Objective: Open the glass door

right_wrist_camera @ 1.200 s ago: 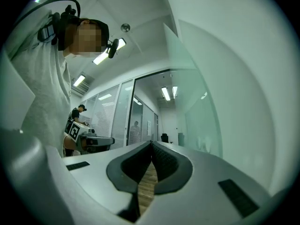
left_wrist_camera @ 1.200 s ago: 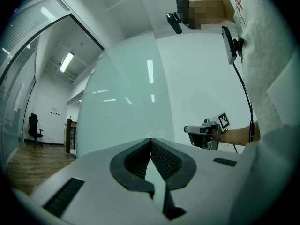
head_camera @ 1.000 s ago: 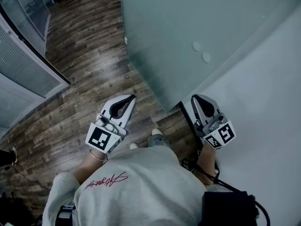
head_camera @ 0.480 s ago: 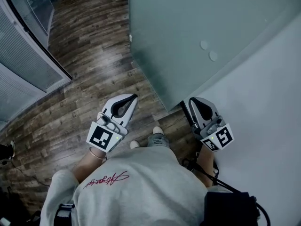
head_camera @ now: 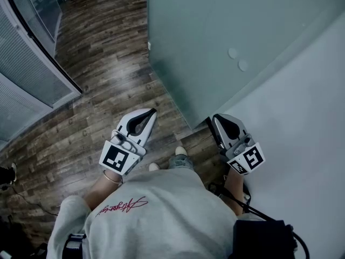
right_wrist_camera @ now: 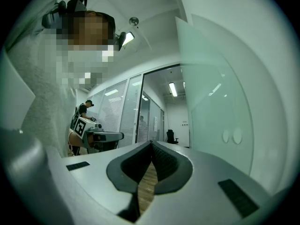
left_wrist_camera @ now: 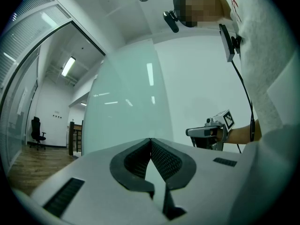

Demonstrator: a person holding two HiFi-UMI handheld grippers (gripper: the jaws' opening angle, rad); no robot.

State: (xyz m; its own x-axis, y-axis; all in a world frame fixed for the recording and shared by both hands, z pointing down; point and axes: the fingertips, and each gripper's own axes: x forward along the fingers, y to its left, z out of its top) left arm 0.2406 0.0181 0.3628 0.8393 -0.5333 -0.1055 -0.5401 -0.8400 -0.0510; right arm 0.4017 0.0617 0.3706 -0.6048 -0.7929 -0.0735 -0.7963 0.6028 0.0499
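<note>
The frosted glass door (head_camera: pixel 215 31) stands swung out over the wooden floor, its bottom corner just ahead of my feet. Two round fittings (head_camera: pixel 237 59) sit on its pane. My left gripper (head_camera: pixel 153 111) is shut and empty, held left of the door's lower edge. My right gripper (head_camera: pixel 214 117) is shut and empty too, close beside the door's bottom corner near the white wall (head_camera: pixel 302 123). In the right gripper view the door (right_wrist_camera: pixel 215 88) rises to the right of the shut jaws (right_wrist_camera: pixel 151 143). The left gripper view has the door (left_wrist_camera: pixel 126 107) straight ahead of its shut jaws (left_wrist_camera: pixel 150 140).
A glass partition with blinds (head_camera: pixel 27 85) runs along the left of the wooden floor (head_camera: pixel 102 63). A black office chair (right_wrist_camera: pixel 171 136) stands far down the corridor. A cable (head_camera: pixel 253 209) hangs from my right arm. A figure (right_wrist_camera: pixel 84 109) shows by the partition.
My right gripper has drifted a little left and back, nearer the door's bottom corner. The left gripper has stayed put. Both stay shut.
</note>
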